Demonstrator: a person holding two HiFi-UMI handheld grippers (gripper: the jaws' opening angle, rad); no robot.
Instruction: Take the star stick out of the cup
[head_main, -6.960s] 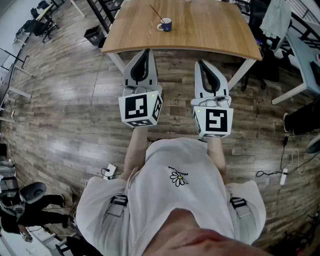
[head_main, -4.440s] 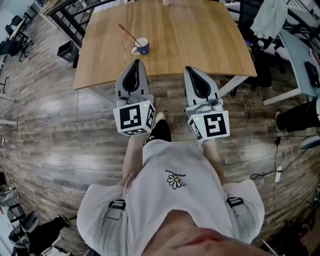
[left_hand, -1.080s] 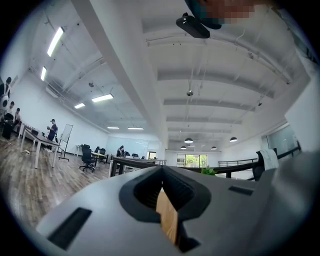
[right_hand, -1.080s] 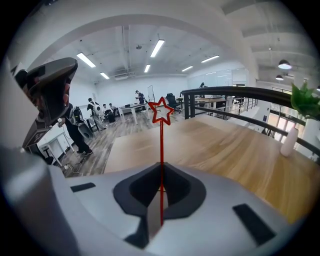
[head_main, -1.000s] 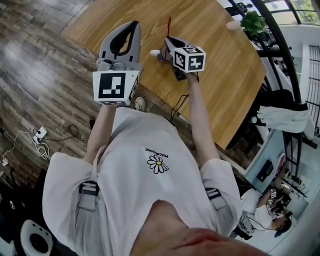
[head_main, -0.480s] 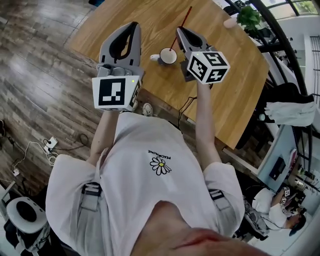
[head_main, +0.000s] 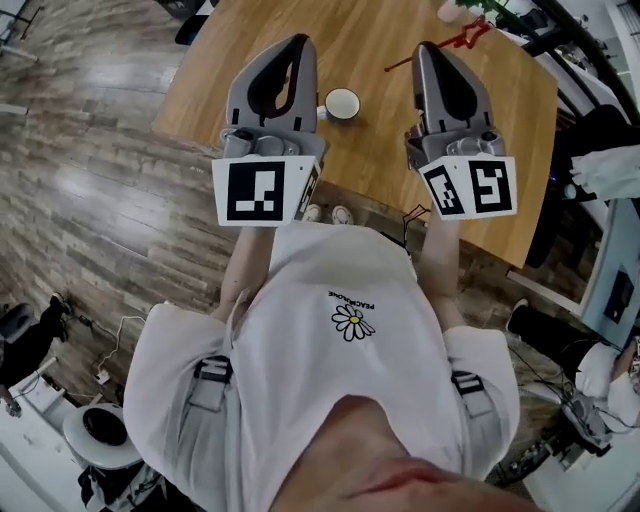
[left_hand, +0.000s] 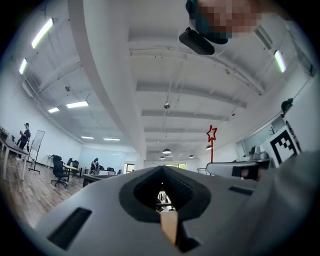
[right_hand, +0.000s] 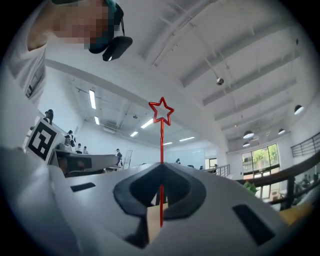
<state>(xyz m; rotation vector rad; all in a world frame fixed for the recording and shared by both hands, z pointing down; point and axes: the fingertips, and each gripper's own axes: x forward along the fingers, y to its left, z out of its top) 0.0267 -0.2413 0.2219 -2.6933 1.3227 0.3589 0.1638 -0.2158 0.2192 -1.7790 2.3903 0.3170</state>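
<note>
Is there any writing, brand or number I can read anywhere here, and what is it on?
Shirt: one small line of print above the daisy, too small to read.
Cubes on left gripper and right gripper: black-and-white square markers, no words.
Nothing else readable.

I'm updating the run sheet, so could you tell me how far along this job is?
Done: the star stick is clear of the cup. In hand: the right gripper is shut on the stick's shaft, star upward. Left: probably only setting it down.
</note>
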